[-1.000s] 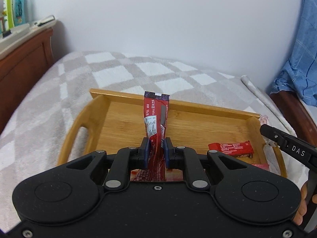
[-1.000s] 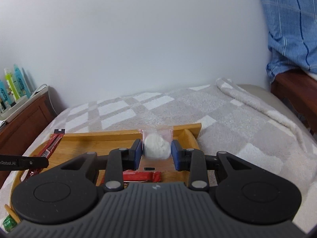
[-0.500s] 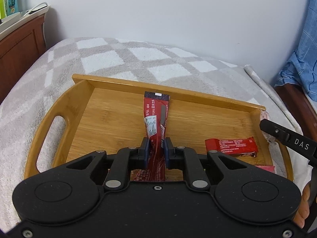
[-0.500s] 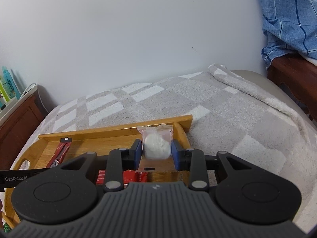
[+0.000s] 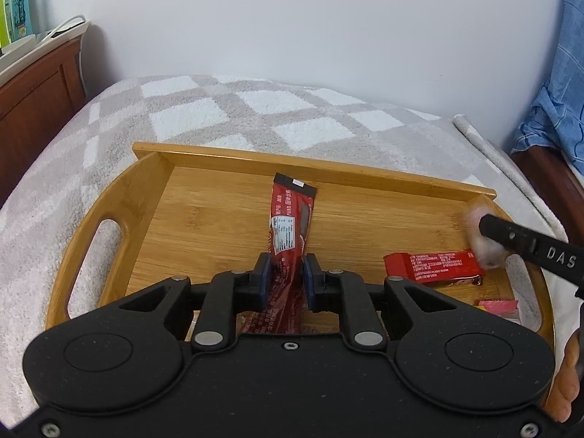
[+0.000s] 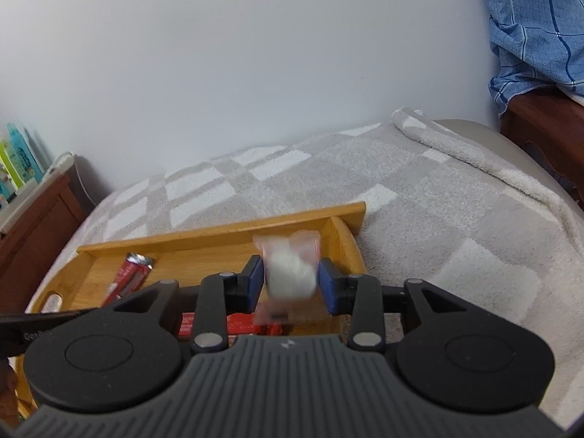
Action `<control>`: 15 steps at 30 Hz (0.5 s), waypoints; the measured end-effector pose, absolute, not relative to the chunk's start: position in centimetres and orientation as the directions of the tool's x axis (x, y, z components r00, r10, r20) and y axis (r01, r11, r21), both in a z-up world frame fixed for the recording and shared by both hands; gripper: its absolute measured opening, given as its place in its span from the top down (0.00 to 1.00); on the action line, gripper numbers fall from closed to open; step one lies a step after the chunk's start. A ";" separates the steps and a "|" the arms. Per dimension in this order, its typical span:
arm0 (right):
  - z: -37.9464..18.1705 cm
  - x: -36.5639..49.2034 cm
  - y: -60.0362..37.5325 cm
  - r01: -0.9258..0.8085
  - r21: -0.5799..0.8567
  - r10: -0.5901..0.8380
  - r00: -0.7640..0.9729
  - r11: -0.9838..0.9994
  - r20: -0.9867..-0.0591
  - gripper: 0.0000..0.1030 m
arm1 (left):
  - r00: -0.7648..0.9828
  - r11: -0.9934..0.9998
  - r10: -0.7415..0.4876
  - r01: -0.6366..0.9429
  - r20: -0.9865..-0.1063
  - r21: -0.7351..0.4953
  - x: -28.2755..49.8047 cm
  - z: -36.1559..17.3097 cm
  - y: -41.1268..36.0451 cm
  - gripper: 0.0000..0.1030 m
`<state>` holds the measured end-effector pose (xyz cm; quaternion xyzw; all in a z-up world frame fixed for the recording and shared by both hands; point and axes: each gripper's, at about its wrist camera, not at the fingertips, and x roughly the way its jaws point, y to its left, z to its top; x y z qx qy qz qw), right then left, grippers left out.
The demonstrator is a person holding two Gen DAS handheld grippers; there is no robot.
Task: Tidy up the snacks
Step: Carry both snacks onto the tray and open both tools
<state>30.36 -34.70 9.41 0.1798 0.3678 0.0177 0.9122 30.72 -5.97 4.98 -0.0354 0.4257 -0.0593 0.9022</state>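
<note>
A bamboo tray (image 5: 153,197) lies on the bed. My left gripper (image 5: 285,273) is shut on a long red snack packet (image 5: 290,219), which stretches over the tray's middle toward its far wall. My right gripper (image 6: 290,281) is shut on a clear pink-edged packet with a white sweet (image 6: 290,272), held over the tray's right end (image 6: 343,233). That packet and the right gripper's finger (image 5: 529,246) show at the right of the left wrist view. A red bar (image 5: 434,264) lies in the tray's right part, and a pink packet (image 5: 498,306) beside it.
The tray rests on a grey and white checked blanket (image 5: 255,109). A wooden bedside unit (image 5: 33,87) with bottles stands at the left. A blue checked cloth (image 6: 536,25) hangs over a wooden frame at the right. A white wall is behind.
Both grippers have come lower and closer over the tray. The right gripper with the white sweet has moved in over the tray's right end. Both grips are unchanged.
</note>
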 end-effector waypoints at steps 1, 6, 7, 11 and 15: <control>9.6 30.3 -34.8 0.099 0.349 0.168 0.734 0.932 -0.658 0.51 | 0.634 0.990 -0.138 0.080 -0.761 -0.113 30.6 5.1 -6.0 0.76; 10.4 29.7 -34.5 0.087 0.378 0.188 0.751 0.922 -0.633 0.36 | 0.655 0.990 -0.142 0.093 -0.742 -0.107 29.7 6.0 -5.7 0.53; 10.5 29.5 -34.4 0.082 0.380 0.192 0.754 0.921 -0.629 0.34 | 0.657 0.990 -0.143 0.095 -0.740 -0.107 29.4 6.3 -5.6 0.49; 11.1 28.7 -33.7 0.065 0.389 0.207 0.761 0.919 -0.615 0.28 | 0.667 0.988 -0.154 0.103 -0.729 -0.115 28.1 7.2 -5.2 0.42; 11.7 27.2 -32.7 0.035 0.379 0.219 0.766 0.925 -0.604 0.23 | 0.676 0.990 -0.137 0.115 -0.724 -0.080 26.5 7.8 -5.0 0.30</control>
